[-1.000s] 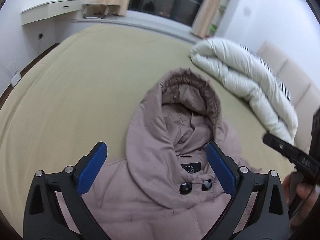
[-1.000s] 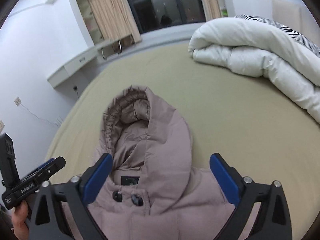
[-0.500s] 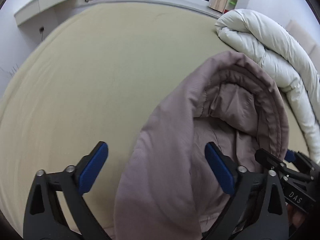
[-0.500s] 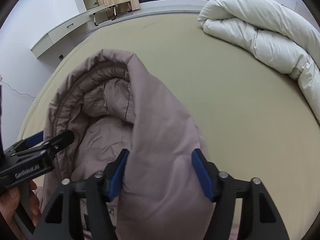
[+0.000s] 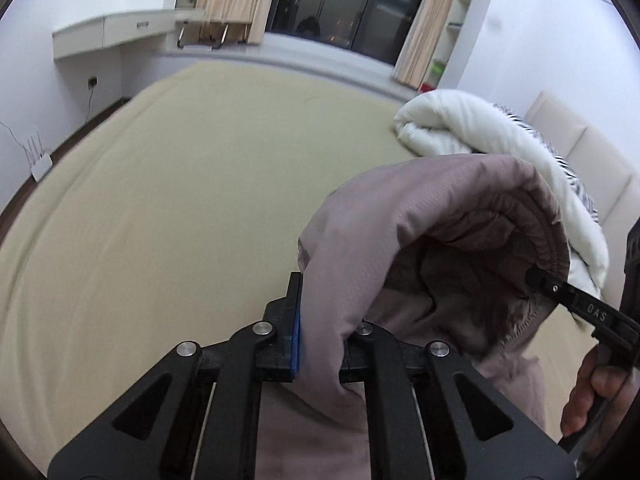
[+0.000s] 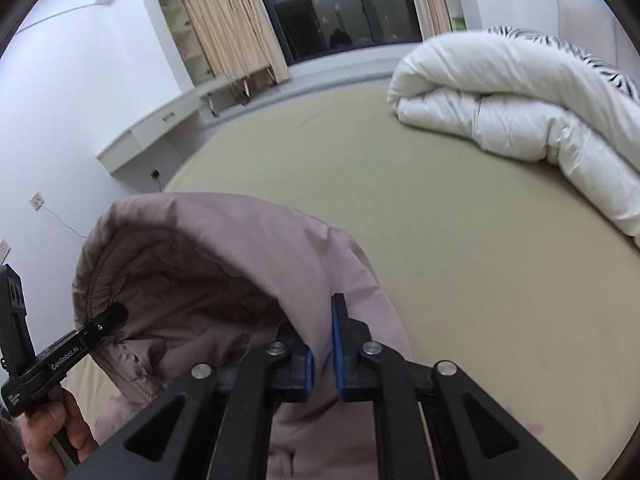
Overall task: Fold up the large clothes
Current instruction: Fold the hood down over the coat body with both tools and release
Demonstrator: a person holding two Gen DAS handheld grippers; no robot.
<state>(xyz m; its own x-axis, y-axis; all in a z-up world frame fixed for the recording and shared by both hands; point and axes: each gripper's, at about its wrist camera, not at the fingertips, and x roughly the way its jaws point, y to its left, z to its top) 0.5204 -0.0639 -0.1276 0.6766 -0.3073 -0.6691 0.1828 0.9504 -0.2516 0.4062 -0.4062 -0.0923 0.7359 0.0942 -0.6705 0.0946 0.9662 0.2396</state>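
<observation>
A mauve padded jacket lies on the bed, and its hood (image 5: 420, 220) (image 6: 224, 248) is raised off the sheet with the opening held wide. My left gripper (image 5: 320, 312) is shut on the hood's left side; fabric drapes over its right finger. My right gripper (image 6: 320, 332) is shut on the hood's right side, a fold pinched between its blue pads. In each wrist view the other gripper's black finger reaches the hood's rim: the right gripper's finger (image 5: 560, 290) and the left gripper's finger (image 6: 100, 326). The jacket's body is mostly hidden below the grippers.
The beige bed sheet (image 5: 180, 200) (image 6: 440, 220) stretches ahead. A rolled white duvet (image 5: 460, 128) (image 6: 500, 92) lies at the right by a cream headboard (image 5: 580, 152). A wall desk (image 5: 112, 36), curtains and a dark window stand beyond. A person's hand (image 5: 588, 400) (image 6: 52, 432) grips each handle.
Both grippers, open over the jacket's collar a second ago, went forward to the hood and shut on its two sides. The hood has come up off the bed.
</observation>
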